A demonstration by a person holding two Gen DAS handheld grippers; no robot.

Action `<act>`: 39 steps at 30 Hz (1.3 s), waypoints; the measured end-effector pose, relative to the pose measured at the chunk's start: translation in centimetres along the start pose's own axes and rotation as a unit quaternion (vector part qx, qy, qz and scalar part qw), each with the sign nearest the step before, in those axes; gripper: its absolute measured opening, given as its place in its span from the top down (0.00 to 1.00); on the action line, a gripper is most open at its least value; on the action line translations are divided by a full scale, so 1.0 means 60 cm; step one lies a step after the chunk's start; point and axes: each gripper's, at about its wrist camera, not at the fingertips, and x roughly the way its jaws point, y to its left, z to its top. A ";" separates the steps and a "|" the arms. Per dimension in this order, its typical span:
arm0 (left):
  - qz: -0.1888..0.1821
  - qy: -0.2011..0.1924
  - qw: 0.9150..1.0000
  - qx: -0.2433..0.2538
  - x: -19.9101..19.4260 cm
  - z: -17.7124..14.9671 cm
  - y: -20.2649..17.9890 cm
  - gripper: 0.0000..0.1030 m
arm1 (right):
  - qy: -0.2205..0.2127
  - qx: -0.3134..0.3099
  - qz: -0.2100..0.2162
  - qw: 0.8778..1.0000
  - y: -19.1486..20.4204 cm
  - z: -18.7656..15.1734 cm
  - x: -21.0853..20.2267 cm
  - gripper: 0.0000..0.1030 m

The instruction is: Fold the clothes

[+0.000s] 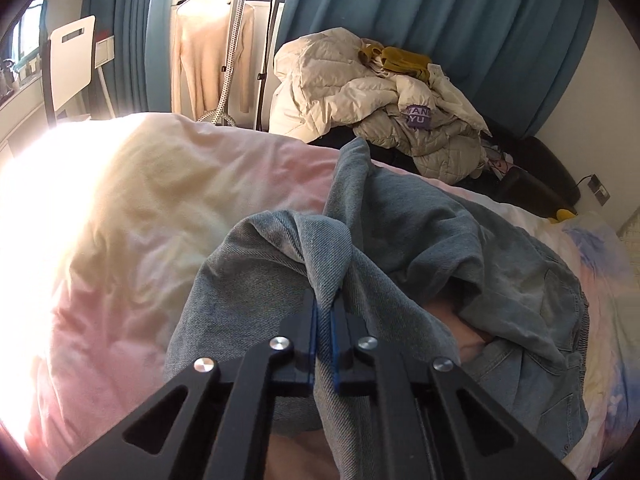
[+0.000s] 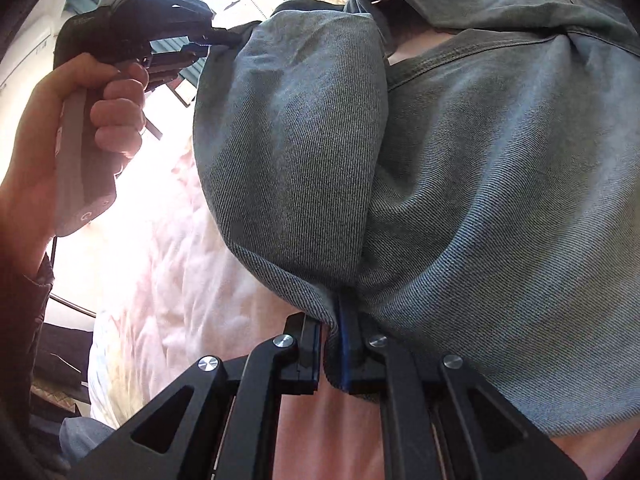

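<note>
Both the left gripper (image 1: 325,312) and the right gripper (image 2: 330,320) pinch folds of the blue denim jeans (image 1: 420,248), lifting one end above the pink duvet (image 1: 132,208), seemingly to double it over the part lying flat.

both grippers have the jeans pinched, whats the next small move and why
Probably carry both grips forward together and lay the held edge down over the far part. The left gripper and right gripper are each shut on the jeans, which hang bunched and lifted above the pink bedding, so the fold isn't flat yet.
</note>
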 end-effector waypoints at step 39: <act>-0.134 -0.007 0.936 -0.324 -0.276 -0.371 0.314 0.83 | 0.007 -0.010 0.024 1.000 0.044 -0.114 -0.086 0.91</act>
